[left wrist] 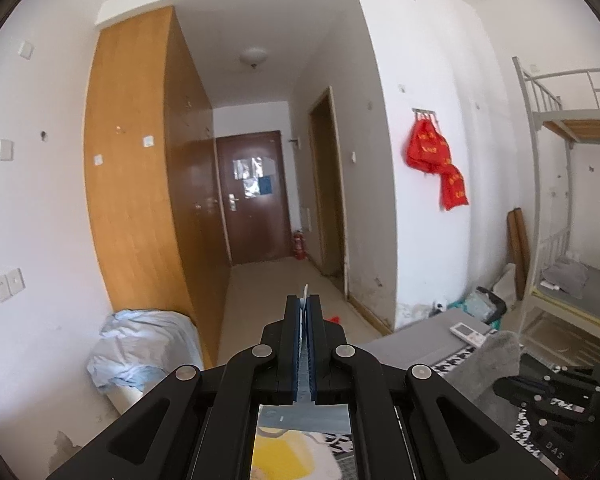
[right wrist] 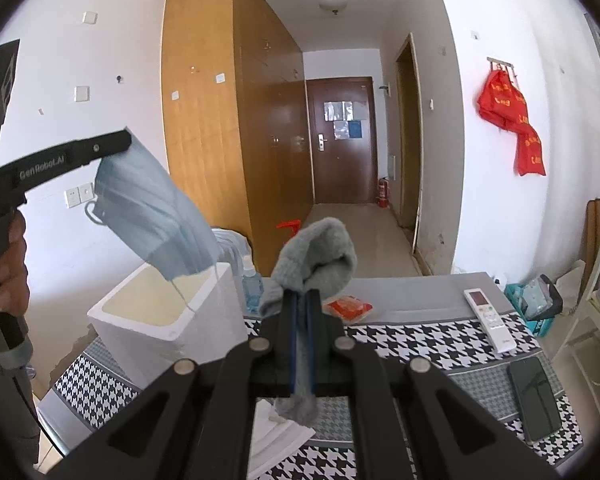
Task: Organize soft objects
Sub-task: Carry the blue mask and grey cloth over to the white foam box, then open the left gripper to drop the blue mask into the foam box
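Note:
My left gripper (left wrist: pixel 305 300) is shut on a blue face mask; in its own view only a thin white edge (left wrist: pixel 305 292) shows above the tips. In the right wrist view the left gripper (right wrist: pixel 124 141) holds the mask (right wrist: pixel 156 208) hanging in the air above a white bin (right wrist: pixel 160 316). My right gripper (right wrist: pixel 301 294) is shut on a grey sock (right wrist: pixel 320 252), held up over the table. The sock also shows in the left wrist view (left wrist: pixel 496 356) at the lower right.
A houndstooth-patterned table (right wrist: pixel 420 344) carries a white remote (right wrist: pixel 488 316), a dark phone (right wrist: pixel 534 398), a red packet (right wrist: pixel 348 308) and a blue-liquid bottle (right wrist: pixel 252 284). A wooden wardrobe (right wrist: pixel 220 120) stands left; a bunk bed (left wrist: pixel 572 200) is at right.

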Available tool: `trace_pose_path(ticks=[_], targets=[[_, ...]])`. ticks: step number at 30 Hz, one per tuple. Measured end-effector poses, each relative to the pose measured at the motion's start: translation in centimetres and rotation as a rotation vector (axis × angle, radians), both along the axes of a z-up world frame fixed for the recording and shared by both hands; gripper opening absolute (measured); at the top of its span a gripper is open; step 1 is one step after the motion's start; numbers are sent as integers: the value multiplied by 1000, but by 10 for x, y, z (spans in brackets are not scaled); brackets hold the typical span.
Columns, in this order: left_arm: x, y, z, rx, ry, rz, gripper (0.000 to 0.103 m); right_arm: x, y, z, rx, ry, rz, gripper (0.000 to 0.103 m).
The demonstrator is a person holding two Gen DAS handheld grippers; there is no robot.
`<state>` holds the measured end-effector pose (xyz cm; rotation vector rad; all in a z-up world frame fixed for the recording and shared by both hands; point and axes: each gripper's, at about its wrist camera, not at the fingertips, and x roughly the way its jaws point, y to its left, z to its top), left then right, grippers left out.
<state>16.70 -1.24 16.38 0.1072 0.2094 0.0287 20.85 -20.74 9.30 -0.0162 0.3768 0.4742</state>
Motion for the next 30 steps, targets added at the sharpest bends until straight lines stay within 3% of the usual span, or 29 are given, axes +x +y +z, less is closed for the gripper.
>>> trace_pose_path(ticks=[18,30], targets=[[10,32,-12,-29,86,137,3,-4,19,-2,-13,-2,63,7],[26,47,-44,-68,190,169,3,4,29,-12,-37,23,75,7]])
